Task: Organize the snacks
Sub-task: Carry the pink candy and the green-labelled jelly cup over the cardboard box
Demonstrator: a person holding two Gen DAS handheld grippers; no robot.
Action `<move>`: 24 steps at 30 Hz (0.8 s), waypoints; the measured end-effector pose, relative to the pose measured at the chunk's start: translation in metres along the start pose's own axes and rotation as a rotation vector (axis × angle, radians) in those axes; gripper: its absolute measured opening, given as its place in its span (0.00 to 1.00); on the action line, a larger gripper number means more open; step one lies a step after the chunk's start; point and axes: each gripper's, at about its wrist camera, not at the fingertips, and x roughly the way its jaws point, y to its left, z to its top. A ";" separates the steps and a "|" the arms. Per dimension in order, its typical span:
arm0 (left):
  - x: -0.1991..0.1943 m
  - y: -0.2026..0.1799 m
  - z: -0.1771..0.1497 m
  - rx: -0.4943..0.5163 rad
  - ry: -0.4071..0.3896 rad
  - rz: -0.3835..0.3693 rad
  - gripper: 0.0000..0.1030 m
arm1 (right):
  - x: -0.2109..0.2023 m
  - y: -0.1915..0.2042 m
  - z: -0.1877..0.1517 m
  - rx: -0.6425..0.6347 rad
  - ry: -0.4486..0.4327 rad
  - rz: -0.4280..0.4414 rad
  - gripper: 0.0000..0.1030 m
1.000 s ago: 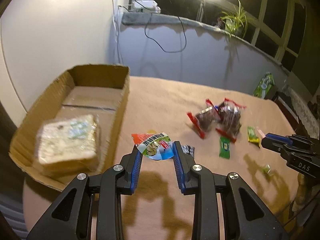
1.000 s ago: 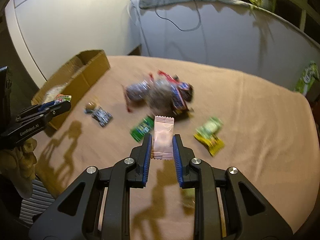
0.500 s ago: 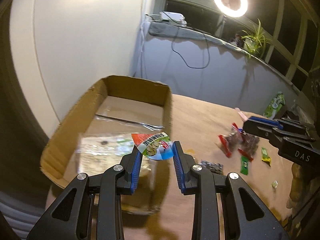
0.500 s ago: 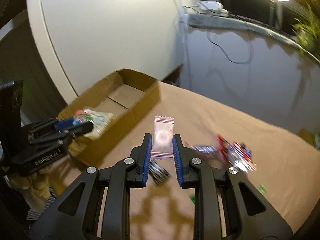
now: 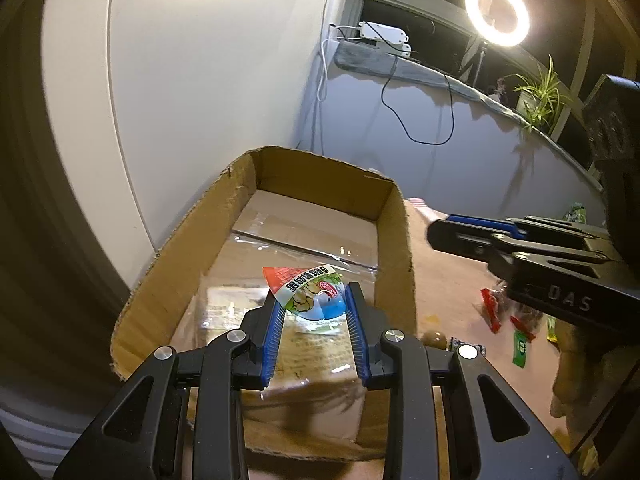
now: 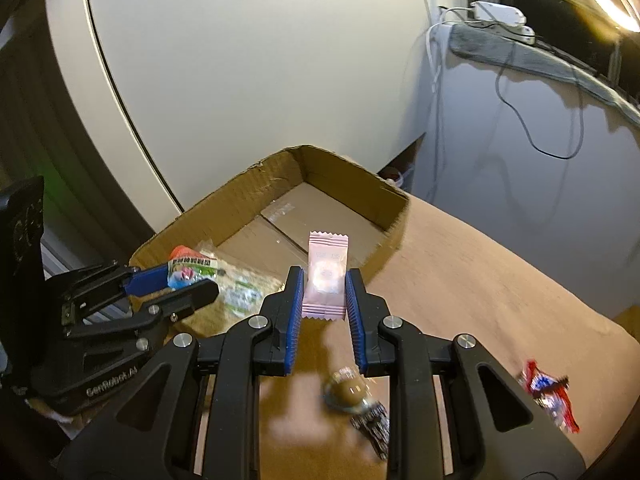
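Note:
My left gripper (image 5: 314,302) is shut on a red, green and blue snack packet (image 5: 308,290) and holds it over the open cardboard box (image 5: 394,240). A clear bag of bread (image 5: 320,344) lies in the box under it. My right gripper (image 6: 324,284) is shut on a pink candy wrapper (image 6: 326,276) and hangs near the box's right wall (image 6: 384,256). The right gripper (image 5: 440,232) shows in the left wrist view beside the box. The left gripper (image 6: 188,280) with its packet (image 6: 192,270) shows in the right wrist view.
Loose snacks lie on the tan tablecloth (image 6: 460,280): a brown round candy (image 6: 346,392), a dark wrapped piece (image 6: 374,426), a red and blue packet (image 6: 548,394), red packets (image 5: 496,312) and a green packet (image 5: 520,346). A white wall stands behind the box.
Both grippers have moved left from the snack pile to the box, each still holding its snack. The left packet now hangs over the box's inside.

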 end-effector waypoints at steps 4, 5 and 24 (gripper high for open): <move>0.005 0.005 0.002 -0.008 0.008 0.004 0.28 | 0.019 0.004 0.009 -0.014 0.019 0.014 0.21; 0.005 0.006 0.002 -0.010 0.010 0.004 0.28 | 0.023 0.005 0.011 -0.016 0.023 0.016 0.21; 0.016 0.011 0.004 -0.021 0.034 0.013 0.30 | 0.063 0.010 0.023 -0.036 0.082 0.047 0.22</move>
